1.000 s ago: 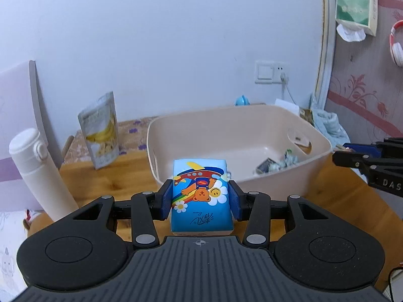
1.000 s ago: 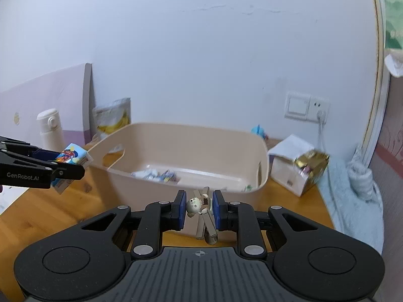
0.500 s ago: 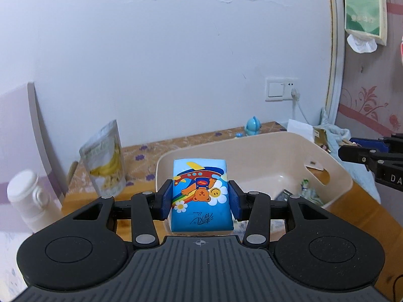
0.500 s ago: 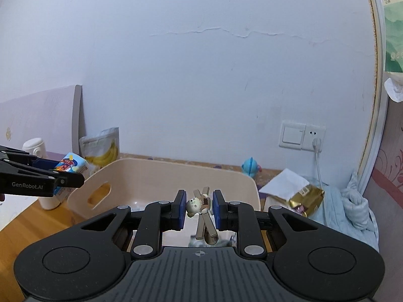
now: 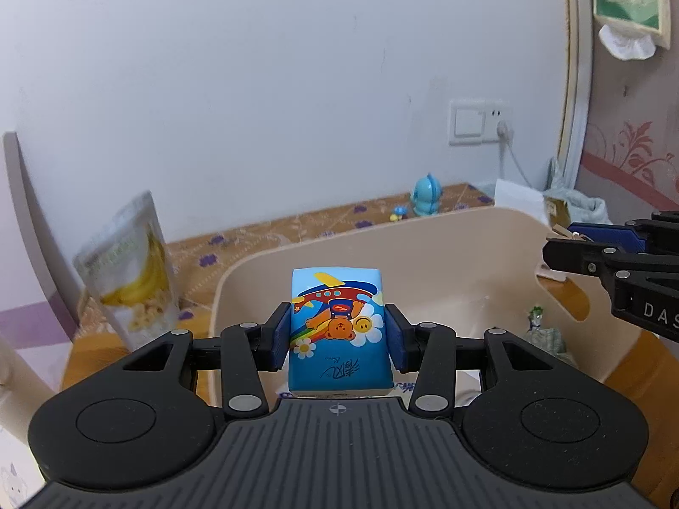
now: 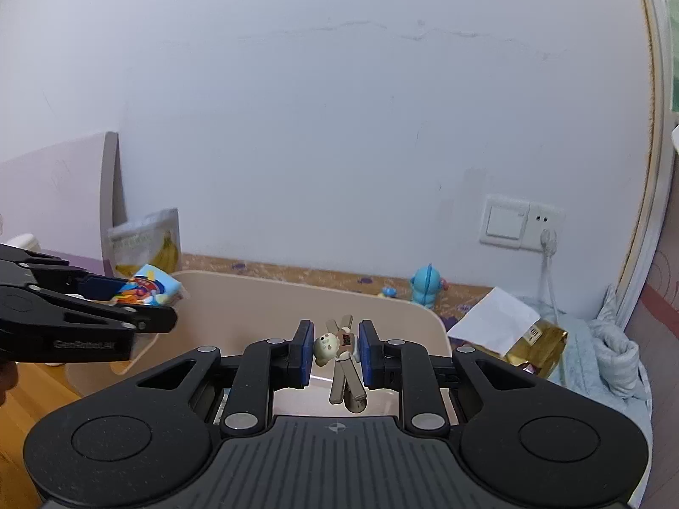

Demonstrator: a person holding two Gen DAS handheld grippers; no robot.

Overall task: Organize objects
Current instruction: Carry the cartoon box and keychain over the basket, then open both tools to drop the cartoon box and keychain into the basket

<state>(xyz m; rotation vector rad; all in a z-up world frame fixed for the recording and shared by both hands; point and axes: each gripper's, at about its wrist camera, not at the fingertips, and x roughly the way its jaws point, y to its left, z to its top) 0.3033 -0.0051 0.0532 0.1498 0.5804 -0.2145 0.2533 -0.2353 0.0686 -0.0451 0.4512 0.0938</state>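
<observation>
Gripping tissue pack (image 5: 338, 331) between fingers (image 5: 280, 341), over bin (image 5: 467, 246)

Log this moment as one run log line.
left gripper: shut on tissue pack | right gripper: shut on figurine | both over bin

Between the blue-padded black fingers (image 5: 282, 341) sits a bright blue packet (image 5: 337, 331) printed with an orange bear, a red plane, a rainbow and white daisies. Beyond the fingers the bin (image 5: 445, 246) is plain beige; left of them a silvery pouch (image 5: 131, 271) shows yellow bananas. The far figurine (image 5: 426, 195) is light blue, the desk (image 5: 628, 364) orange-brown wood.
</observation>
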